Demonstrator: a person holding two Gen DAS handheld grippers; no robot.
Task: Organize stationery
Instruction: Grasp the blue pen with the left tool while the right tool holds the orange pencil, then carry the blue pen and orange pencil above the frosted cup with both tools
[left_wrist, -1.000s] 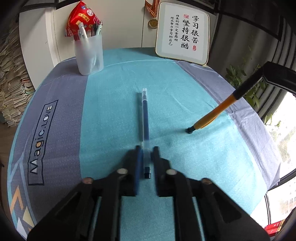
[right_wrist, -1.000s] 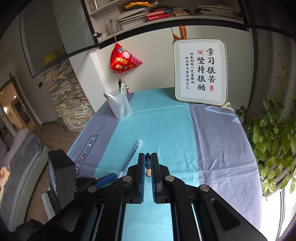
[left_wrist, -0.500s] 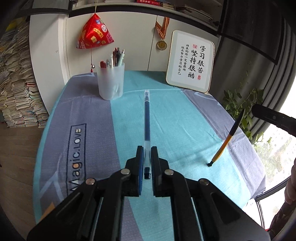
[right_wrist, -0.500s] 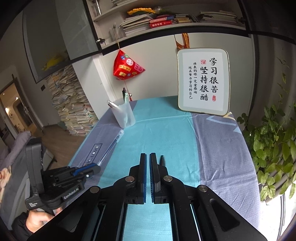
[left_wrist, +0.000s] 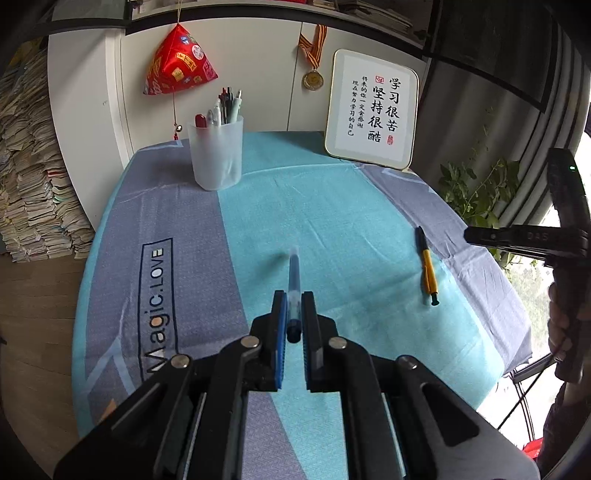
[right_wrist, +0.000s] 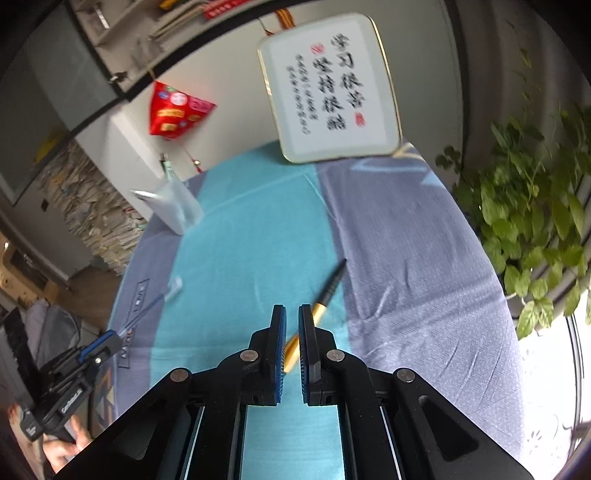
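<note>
Left gripper (left_wrist: 294, 308): jaws clamped on blue pen (left_wrist: 294, 284), rear end of pen between the pads, barrel pointing toward 12 o'clock, held above the surface (left_wrist: 369, 325). Same pen seen at 9 o'clock in right wrist view (right_wrist: 155, 302), blurred.

Right gripper (right_wrist: 291, 332): jaws slightly apart, nothing clamped. Yellow pen (right_wrist: 317, 306) lying on the cloth beneath and beyond the jaws, dark tip angled toward 1 o'clock. Contact between pads and pen: cannot tell, view blurred. In left wrist view, yellow pen (left_wrist: 427, 266) flat on the cloth at 3 o'clock, well apart from the blue pen, dark ends both sides, yellow middle. Right gripper body (left_wrist: 524, 240) visible at far 3 o'clock, raised off the cloth.

Cloth teal at centre, grey-blue bands either side, "Magic.LOVE" print (left_wrist: 157, 306) at 9 o'clock.

Further out at 11 o'clock: frosted cup (left_wrist: 216, 155) standing upright, several pens (left_wrist: 225, 107) inside.

At 1 o'clock, at the far edge: framed calligraphy board (left_wrist: 373, 110) leaning upright. Medal (left_wrist: 313, 79) hanging on wall beside it. Red pyramid ornament (left_wrist: 179, 62) hanging at 11 o'clock above the cup. Green plant (right_wrist: 535, 206) off the surface at 3 o'clock. Stacked papers (left_wrist: 29, 184) at far 9 o'clock.
</note>
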